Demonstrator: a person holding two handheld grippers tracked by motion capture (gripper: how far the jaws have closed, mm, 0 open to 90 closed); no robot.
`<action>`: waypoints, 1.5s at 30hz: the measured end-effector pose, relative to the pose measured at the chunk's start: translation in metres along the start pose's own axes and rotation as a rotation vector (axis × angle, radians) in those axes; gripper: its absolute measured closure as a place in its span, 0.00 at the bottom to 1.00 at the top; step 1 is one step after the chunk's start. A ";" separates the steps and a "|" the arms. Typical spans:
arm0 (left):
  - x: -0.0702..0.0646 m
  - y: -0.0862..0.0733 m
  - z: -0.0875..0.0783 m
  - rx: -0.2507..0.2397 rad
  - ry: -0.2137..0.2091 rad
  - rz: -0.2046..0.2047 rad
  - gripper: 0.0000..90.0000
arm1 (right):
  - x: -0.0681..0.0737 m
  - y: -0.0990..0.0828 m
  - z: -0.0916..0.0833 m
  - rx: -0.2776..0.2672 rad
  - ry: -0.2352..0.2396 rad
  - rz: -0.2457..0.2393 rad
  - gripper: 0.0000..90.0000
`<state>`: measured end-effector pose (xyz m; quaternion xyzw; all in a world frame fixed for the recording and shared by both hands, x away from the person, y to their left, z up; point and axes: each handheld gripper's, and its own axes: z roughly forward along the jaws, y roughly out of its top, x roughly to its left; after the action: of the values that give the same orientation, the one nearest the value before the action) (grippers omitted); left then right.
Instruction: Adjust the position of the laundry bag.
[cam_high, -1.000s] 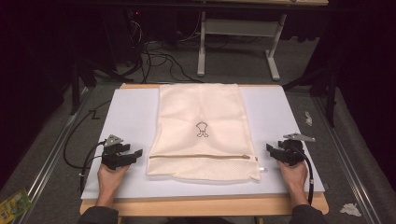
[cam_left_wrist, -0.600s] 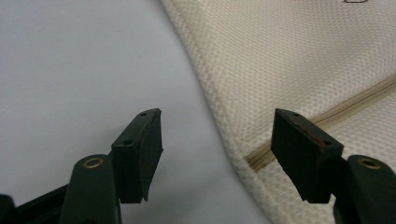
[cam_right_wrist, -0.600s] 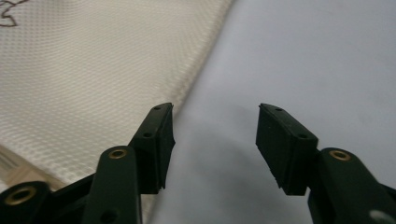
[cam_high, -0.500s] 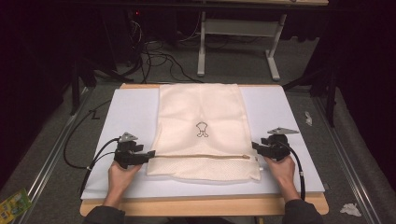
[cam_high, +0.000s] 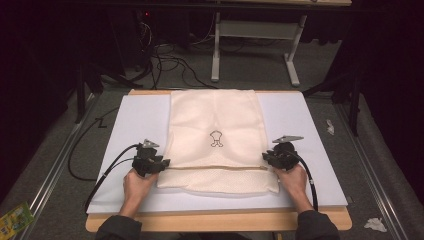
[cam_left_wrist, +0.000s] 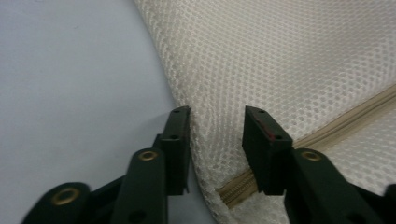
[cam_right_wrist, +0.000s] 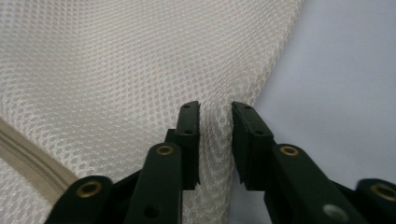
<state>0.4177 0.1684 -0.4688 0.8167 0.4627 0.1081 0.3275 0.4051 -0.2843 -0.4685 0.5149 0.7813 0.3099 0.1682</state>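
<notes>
While both hands are parked at the sides of the cream mesh bag (cam_high: 215, 142) lying flat on the white board (cam_high: 135, 120), the left gripper (cam_left_wrist: 217, 126) has just been closing on the bag's left edge by the zipper (cam_left_wrist: 327, 128). The right gripper (cam_right_wrist: 215, 121) is pinching the right edge, jaws just closing too; full contact is hard to call.

Cream honeycomb-mesh bag (cam_high: 215, 125) (tan zipper (cam_left_wrist: 327, 130), small dark, perhaps printed, emblem (cam_high: 216, 139)) on pale-blue mat (cam_high: 135, 120).

Mesh bag (cam_high: 216, 142) lies centred on the board (cam_high: 310, 125).
</notes>
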 end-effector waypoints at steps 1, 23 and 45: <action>-0.001 0.000 0.000 0.003 -0.003 0.001 0.77 | 0.000 0.000 -0.001 0.002 -0.004 -0.009 0.91; -0.005 -0.021 -0.018 0.000 -0.078 0.023 0.95 | 0.016 -0.019 -0.020 -0.021 0.018 -0.057 0.97; -0.018 -0.026 -0.029 -0.152 -0.086 0.041 0.58 | 0.009 -0.024 -0.035 -0.081 0.022 0.035 0.65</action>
<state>0.3761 0.1752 -0.4609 0.8026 0.4218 0.1145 0.4058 0.3638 -0.2936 -0.4573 0.5179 0.7608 0.3499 0.1747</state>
